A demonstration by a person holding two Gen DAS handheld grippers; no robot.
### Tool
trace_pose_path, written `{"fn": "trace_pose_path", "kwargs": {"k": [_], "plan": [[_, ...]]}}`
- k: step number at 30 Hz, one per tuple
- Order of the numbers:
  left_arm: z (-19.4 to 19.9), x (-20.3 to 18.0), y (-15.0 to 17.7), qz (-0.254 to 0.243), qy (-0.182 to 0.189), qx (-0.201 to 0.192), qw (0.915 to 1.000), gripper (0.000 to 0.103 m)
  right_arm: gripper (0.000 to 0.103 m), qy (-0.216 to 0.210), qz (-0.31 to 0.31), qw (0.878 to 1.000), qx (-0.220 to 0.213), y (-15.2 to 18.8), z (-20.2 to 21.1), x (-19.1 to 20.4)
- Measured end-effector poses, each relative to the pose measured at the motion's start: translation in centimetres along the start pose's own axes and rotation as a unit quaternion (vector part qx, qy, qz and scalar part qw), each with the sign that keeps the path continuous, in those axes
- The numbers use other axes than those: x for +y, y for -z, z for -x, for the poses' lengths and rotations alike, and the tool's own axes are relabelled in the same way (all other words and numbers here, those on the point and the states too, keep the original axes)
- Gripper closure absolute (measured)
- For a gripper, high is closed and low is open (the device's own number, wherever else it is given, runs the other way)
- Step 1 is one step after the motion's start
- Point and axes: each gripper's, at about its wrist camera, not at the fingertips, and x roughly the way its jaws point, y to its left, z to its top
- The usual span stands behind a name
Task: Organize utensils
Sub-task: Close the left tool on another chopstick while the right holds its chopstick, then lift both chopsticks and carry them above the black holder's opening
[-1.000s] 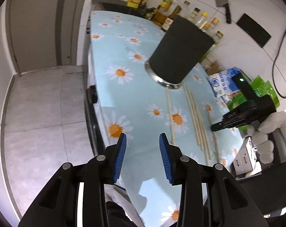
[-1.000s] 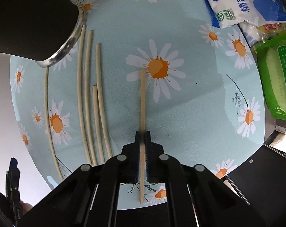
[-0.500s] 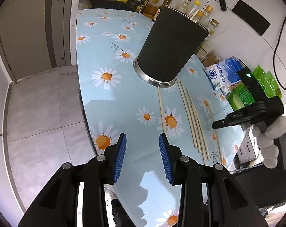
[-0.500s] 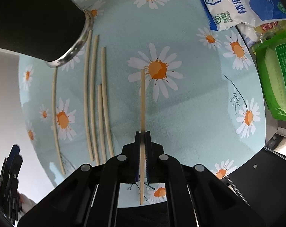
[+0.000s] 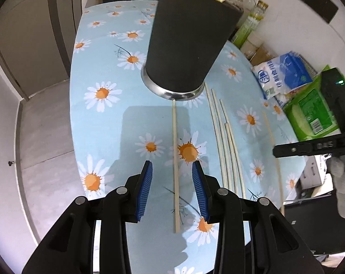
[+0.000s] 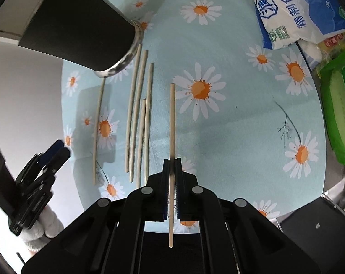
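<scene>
Our right hand-held gripper [image 6: 171, 159] pinches one chopstick [image 6: 172, 118] over the daisy-print tabletop [image 6: 236, 118], while the left hand-held gripper [image 5: 172, 178] hangs wide open astride another chopstick [image 5: 175, 155]. We judge it best to close squarely at mid-length and lift level, clear of the four chopsticks alongside. The black holder [image 5: 188, 43] beyond them shows a pale stick tip at its rim.

A daisy-print tablecloth [image 5: 108, 73] covers the counter beside a grey tiled floor [image 5: 42, 123] (grey door [image 5: 28, 34] beyond).
</scene>
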Motion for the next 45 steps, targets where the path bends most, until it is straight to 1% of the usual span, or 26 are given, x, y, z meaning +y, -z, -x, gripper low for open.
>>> {"fn": "trace_pose_path", "kwargs": {"k": [4, 10, 13, 15, 17, 18, 20, 23, 25, 26, 27, 28, 29, 30, 34, 35, 36, 40, 45], "plan": [[-1.4, -0.7, -0.5, -0.006, -0.021, 0.016, 0.9996, 0.068, 0.098, -0.020, 0.017, 1.000, -0.006, -0.1, 1.2, -0.5], [-3.3, -0.4, -1.3, 0.022, -0.019, 0.047, 0.9985, 0.068, 0.098, -0.057, 0.035, 0.998, -0.022, -0.3, 2.8, -1.6], [-4.3, -0.5, -1.9, 0.023, -0.028, 0.058, 0.9976, 0.068, 0.098, -0.074, 0.044, 0.996, -0.030, -0.4, 3.4, -1.9], [-5.2, -0.6, -2.2, 0.023, -0.029, 0.073, 0.9967, 0.068, 0.098, -0.084, 0.049, 0.995, -0.036, -0.4, 3.9, -2.2], [-5.9, -0.5, -2.6, 0.035, -0.024, 0.090, 0.9951, 0.068, 0.097, -0.092, 0.057, 0.993, -0.040, -0.4, 4.3, -2.5], [-6.1, -0.5, -2.7, 0.034, -0.025, 0.094, 0.9947, 0.068, 0.097, -0.095, 0.060, 0.993, -0.041, -0.4, 4.5, -2.7], [-6.6, -1.1, -3.0, 0.017, -0.049, 0.103, 0.9933, 0.068, 0.097, -0.099, 0.060, 0.992, -0.041, -0.3, 4.7, -3.2], [-7.2, -1.3, -3.6, 0.012, -0.057, 0.122, 0.9908, 0.069, 0.097, -0.109, 0.060, 0.991, -0.041, -0.3, 4.9, -3.8], [-7.5, -1.5, -4.1, 0.004, -0.063, 0.132, 0.9892, 0.071, 0.097, -0.117, 0.065, 0.990, -0.042, -0.4, 4.9, -3.6], [-7.7, -1.7, -4.2, -0.001, -0.067, 0.136, 0.9885, 0.072, 0.097, -0.119, 0.068, 0.990, -0.042, -0.3, 4.9, -3.5], [-7.8, -1.8, -4.3, -0.006, -0.073, 0.139, 0.9876, 0.077, 0.097, -0.123, 0.069, 0.989, -0.041, -0.3, 4.7, -3.3], [-7.9, -2.0, -4.3, -0.019, -0.087, 0.144, 0.9856, 0.081, 0.097, -0.129, 0.069, 0.988, -0.040, -0.2, 4.7, -3.3], [-8.0, -2.2, -4.4, -0.029, -0.093, 0.146, 0.9846, 0.083, 0.097, -0.131, 0.071, 0.988, -0.041, -0.2, 4.6, -3.1], [-8.1, -2.3, -4.5, -0.034, -0.097, 0.147, 0.9838, 0.087, 0.097, -0.135, 0.074, 0.987, -0.042, 0.0, 4.7, -3.0], [-8.4, -2.6, -5.1, -0.035, -0.105, 0.155, 0.9817, 0.092, 0.098, -0.146, 0.079, 0.985, -0.042, 0.1, 4.5, -2.9], [-8.7, -3.1, -5.4, -0.035, -0.105, 0.157, 0.9813, 0.094, 0.098, -0.149, 0.078, 0.985, -0.041, 0.1, 4.3, -2.9], [-8.8, -3.3, -5.5, -0.035, -0.105, 0.160, 0.9809, 0.099, 0.098, -0.151, 0.078, 0.985, -0.040, 0.1, 4.2, -2.9], [-9.1, -3.8, -5.5, -0.038, -0.105, 0.161, 0.9806, 0.099, 0.097, -0.153, 0.082, 0.984, -0.037, -0.2, 3.9, -2.9], [-8.9, -3.6, -5.4, -0.020, -0.096, 0.157, 0.9827, 0.099, 0.097, -0.151, 0.096, 0.983, -0.034, -0.6, 3.7, -2.4]]}}
